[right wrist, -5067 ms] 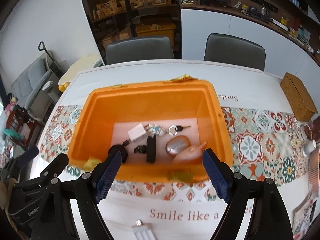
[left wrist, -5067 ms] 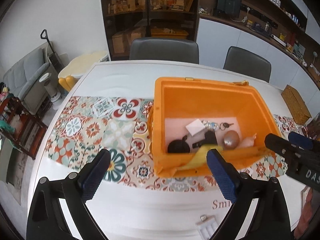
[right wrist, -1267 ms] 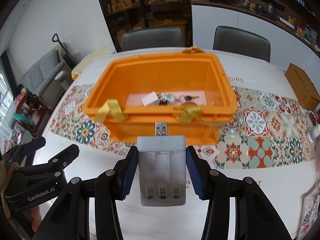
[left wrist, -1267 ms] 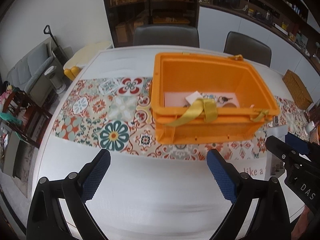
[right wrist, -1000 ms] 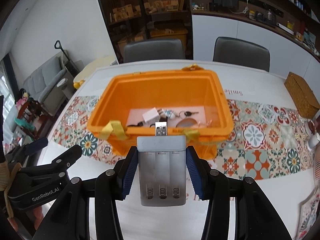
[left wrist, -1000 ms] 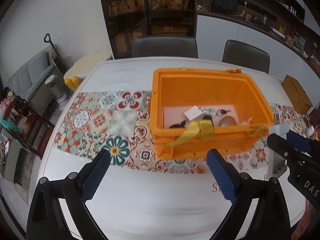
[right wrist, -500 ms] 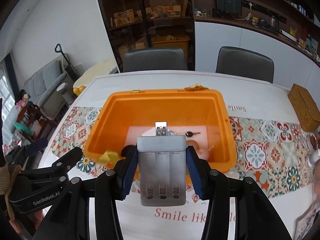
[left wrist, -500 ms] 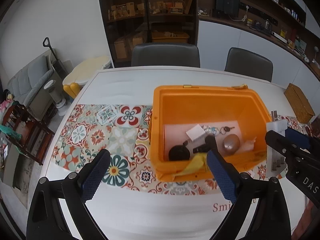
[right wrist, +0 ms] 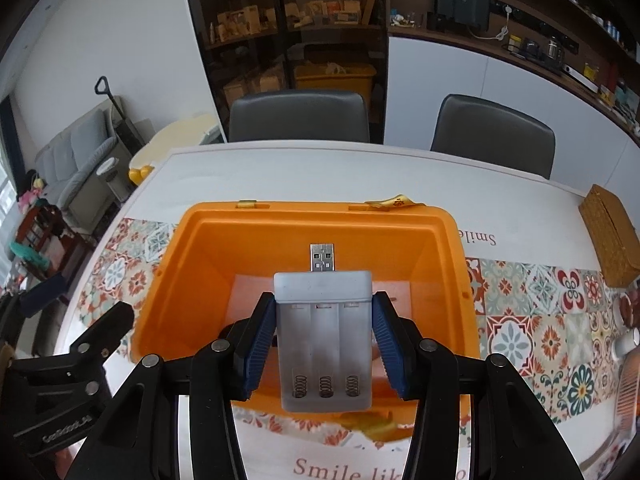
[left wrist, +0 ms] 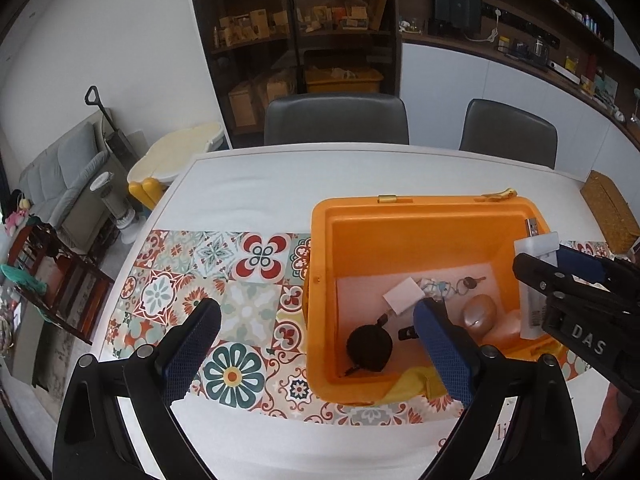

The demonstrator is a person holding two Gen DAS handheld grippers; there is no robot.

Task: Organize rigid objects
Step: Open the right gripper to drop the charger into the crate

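Charger (right wrist: pixel 325 332) in grip: the right hand-held gripper (right wrist: pixel 324 344) holds a white three-slot USB battery charger by its long sides, blue pads pressed against it, plug end pointing forward over the open orange bin (right wrist: pixel 448 248). From this side the charger hangs above the bin's near half, clear of the floor of the bin.

The left hand-held gripper (left wrist: pixel 320 344) hangs with its jaws spread wide and nothing between them, one finger over the tiled runner (left wrist: pixel 224 280) left of the bin, the other over the bin's near wall.

Inside the bin lie a white square block (left wrist: pixel 403 295), a bunch of keys (left wrist: pixel 466 282), a brown rounded case (left wrist: pixel 479 314), a black round pouch (left wrist: pixel 369 348) and a small black piece partly hidden by the left finger. A yellow strap (left wrist: pixel 416 384) drapes over the bin's near rim.

The bin stands on the white table (left wrist: pixel 260 188), partly on the runner. A woven box (right wrist: pixel 610 236) sits well to the bin's right, and two grey chairs (right wrist: pixel 298 116) stand beyond it at the table's far edge.
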